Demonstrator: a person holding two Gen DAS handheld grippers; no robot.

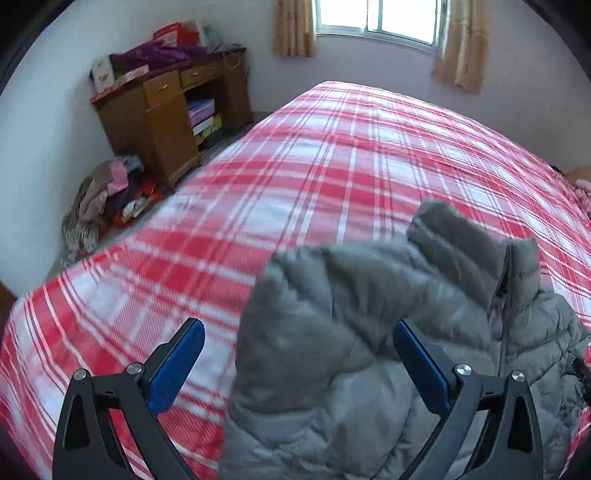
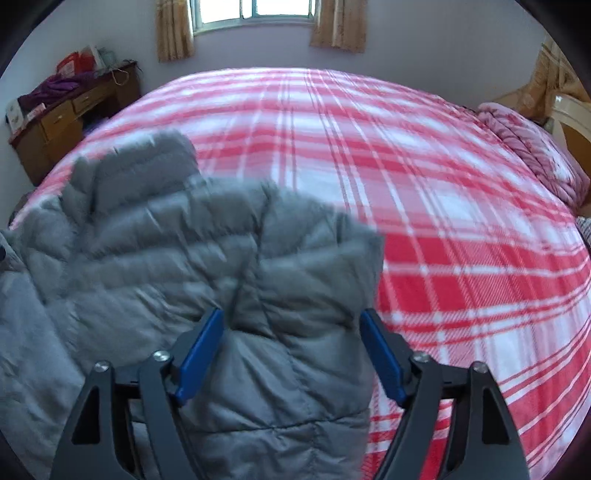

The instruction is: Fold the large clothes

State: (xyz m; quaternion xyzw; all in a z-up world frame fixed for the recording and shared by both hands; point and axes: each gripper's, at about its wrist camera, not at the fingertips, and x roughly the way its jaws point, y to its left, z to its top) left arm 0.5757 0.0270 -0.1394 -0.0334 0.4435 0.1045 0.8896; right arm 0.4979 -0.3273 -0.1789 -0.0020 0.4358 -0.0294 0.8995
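Observation:
A grey quilted puffer jacket (image 1: 388,332) lies on a red and white plaid bed (image 1: 295,177), zipper facing up at the right. My left gripper (image 1: 297,328) is open, its blue pads (image 1: 177,365) spread wide; the jacket's left shoulder and sleeve sit between them. In the right wrist view the jacket (image 2: 177,251) fills the lower left on the bed (image 2: 424,192). My right gripper (image 2: 291,317) is open, blue pads (image 2: 201,354) either side of the jacket's right sleeve. Neither pad presses the fabric.
A wooden desk (image 1: 166,110) piled with clothes and boxes stands at the far left wall, with a heap of clothes (image 1: 107,195) on the floor beside it. A pink quilt (image 2: 532,147) lies at the bed's right end. A window (image 1: 376,18) with curtains is behind.

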